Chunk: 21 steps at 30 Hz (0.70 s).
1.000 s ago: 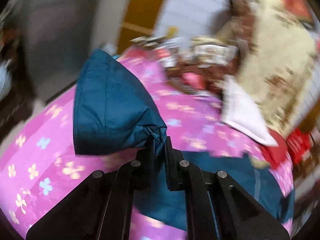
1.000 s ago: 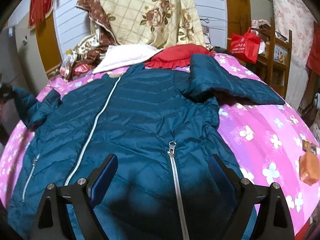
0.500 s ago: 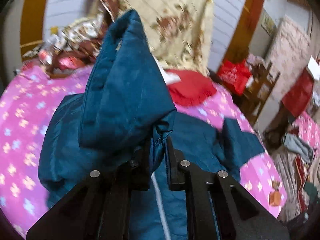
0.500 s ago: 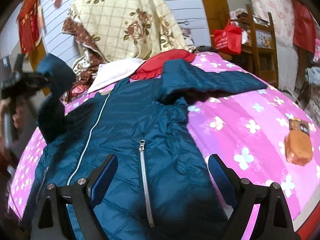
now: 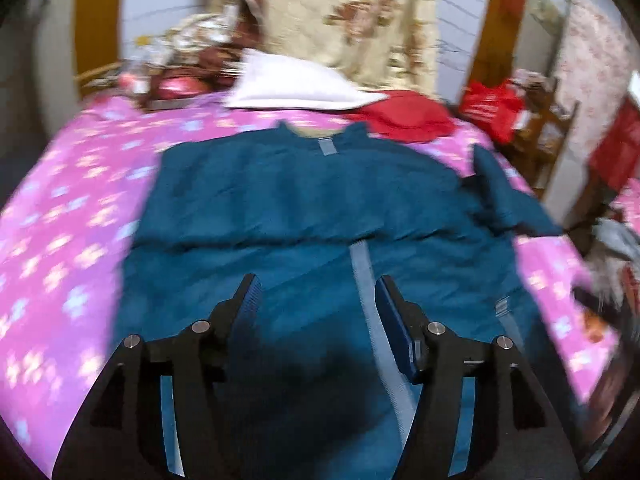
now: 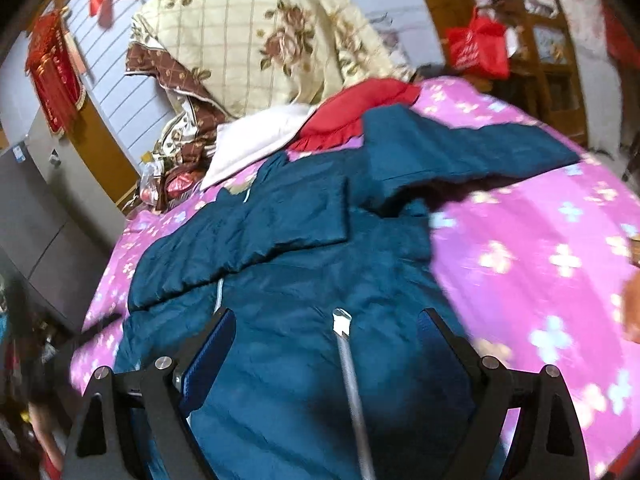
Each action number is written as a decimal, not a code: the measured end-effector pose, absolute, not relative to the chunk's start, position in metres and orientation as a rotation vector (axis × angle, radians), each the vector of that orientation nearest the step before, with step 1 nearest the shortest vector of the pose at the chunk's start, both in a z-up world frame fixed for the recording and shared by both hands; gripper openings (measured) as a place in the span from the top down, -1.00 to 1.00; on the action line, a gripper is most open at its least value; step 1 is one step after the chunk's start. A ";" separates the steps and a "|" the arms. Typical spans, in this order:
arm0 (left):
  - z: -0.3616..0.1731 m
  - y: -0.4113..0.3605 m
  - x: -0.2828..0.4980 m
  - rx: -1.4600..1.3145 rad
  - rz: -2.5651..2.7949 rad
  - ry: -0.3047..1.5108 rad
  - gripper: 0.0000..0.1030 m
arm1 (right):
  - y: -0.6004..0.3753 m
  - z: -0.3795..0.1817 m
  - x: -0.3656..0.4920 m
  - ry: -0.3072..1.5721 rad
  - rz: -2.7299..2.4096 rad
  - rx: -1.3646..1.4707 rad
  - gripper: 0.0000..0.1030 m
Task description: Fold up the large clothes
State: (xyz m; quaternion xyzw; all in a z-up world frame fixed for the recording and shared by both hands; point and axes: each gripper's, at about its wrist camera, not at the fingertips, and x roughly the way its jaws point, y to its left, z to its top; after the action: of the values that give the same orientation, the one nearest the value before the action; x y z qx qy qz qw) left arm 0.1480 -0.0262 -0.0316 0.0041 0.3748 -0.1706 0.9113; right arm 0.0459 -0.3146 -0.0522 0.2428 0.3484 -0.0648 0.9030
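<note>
Teal quilted jacket [image 5: 304,216] spread on the pink floral bedspread [image 5: 68,232], filling the centre of both views — one sleeve folded across its chest, the other sleeve [image 6: 460,148] lying toward the upper right. Left gripper [image 5: 318,292] released, fingers apart above the jacket; right gripper [image 6: 324,320] likewise spread wide, holding nothing — zipper [image 6: 348,364] between its fingers.

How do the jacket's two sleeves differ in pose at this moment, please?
The left sleeve lies folded across the jacket front, over the main zipper, while the right sleeve stretches outward onto the pink bedspread. The left one rests on the jacket body; the right one's end lies on bedding. Both are the same teal quilted fabric, and neither is held by tongs.
</note>
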 end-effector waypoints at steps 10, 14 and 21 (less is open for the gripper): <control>-0.099 0.051 0.137 -0.018 -0.144 0.805 -0.15 | -0.343 -0.127 0.205 0.961 -0.259 0.592 0.19; -0.112 0.068 0.143 -0.064 -0.119 0.818 -0.15 | -0.356 -0.131 0.234 0.971 -0.318 0.572 0.53; -0.122 0.067 0.143 -0.060 -0.123 0.810 -0.15 | -0.353 -0.130 0.257 0.980 -0.357 0.501 0.61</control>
State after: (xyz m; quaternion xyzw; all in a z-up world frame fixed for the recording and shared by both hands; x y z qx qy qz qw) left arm 0.1426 0.0674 -0.1223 -0.0290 0.3939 -0.0600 0.9167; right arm 0.2571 -0.3532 -0.1298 0.2366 0.4633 -0.1689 0.8372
